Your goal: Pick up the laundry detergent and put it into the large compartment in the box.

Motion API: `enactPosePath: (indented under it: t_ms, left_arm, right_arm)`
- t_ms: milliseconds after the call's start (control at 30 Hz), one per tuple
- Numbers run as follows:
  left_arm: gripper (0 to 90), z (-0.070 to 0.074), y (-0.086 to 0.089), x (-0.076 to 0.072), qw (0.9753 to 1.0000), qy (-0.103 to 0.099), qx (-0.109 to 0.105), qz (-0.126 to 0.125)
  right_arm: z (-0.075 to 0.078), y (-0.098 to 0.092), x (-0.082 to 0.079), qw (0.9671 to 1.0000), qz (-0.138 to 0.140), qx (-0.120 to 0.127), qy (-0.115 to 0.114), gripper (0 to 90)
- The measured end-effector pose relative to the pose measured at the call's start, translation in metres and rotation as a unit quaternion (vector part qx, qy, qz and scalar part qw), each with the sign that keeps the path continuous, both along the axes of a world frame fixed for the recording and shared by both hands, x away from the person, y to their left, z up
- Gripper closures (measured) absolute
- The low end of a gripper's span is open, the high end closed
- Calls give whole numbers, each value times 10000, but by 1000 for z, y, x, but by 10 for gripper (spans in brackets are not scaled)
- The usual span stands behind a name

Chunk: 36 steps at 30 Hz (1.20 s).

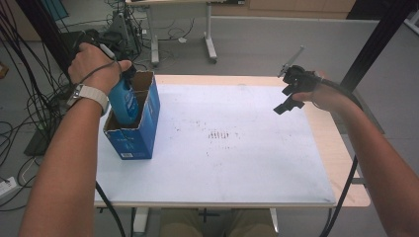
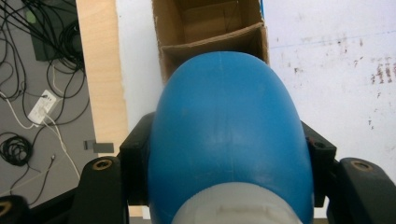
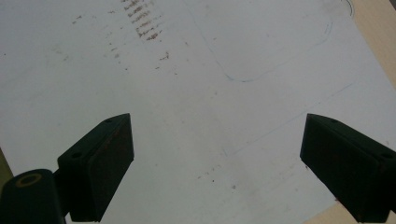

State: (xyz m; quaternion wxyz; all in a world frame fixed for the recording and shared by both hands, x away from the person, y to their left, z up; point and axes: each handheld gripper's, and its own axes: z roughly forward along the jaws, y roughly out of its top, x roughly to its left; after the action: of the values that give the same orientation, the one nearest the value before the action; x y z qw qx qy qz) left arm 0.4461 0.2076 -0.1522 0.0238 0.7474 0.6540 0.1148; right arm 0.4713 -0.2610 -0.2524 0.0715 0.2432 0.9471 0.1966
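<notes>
A blue bottle (image 1: 123,101) stands partly inside an open blue cardboard box (image 1: 141,128) at the table's left edge. My left gripper (image 1: 116,69) is shut on the bottle's upper part, under the person's hand. In the left gripper view the blue bottle (image 2: 226,135) sits between both jaws, above the box's brown divided inside (image 2: 210,28). My right gripper (image 1: 289,96) hovers open above the table's right side. In the right gripper view my right gripper (image 3: 217,163) has its jaws wide apart over the stained white table top (image 3: 196,93), with nothing between them.
The white table top (image 1: 222,148) has brown smudges (image 1: 220,134) near its middle. Bare wood edge (image 1: 336,148) runs along the right. Black posts and cables stand at the left and right, and a desk frame (image 1: 207,39) is beyond the far edge.
</notes>
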Motion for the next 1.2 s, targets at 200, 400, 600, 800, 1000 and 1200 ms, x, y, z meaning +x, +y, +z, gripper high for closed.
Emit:
enactPosePath:
  t_ms: [200, 400, 600, 800, 1000, 1200]
  left_arm:
    - [382, -7, 1, 1, 10000, 4, -43, -20]
    - [382, -17, 1, 3, 10000, 40, 31, -65]
    - [382, -20, 0, 4, 10000, 13, 38, -89]
    - [383, -24, 0, 5, 9999, 6, 36, -118]
    - [382, -33, 2, 4, 9999, 40, 2, -127]
    - [382, -41, 5, 3, 9999, 17, -64, -123]
  right_arm:
    - [-2, 0, 0, 10000, 5, -18, 17, 98]
    - [-3, 1, 0, 10000, 1, -10, 39, 98]
    - [-4, 0, 1, 10000, -7, -30, 39, 98]
    - [-5, -1, 0, 10000, -28, -16, 54, 98]
    - [-6, -2, 0, 10000, -37, -18, 67, 98]
    - [-7, 0, 1, 10000, -30, -33, 78, 98]
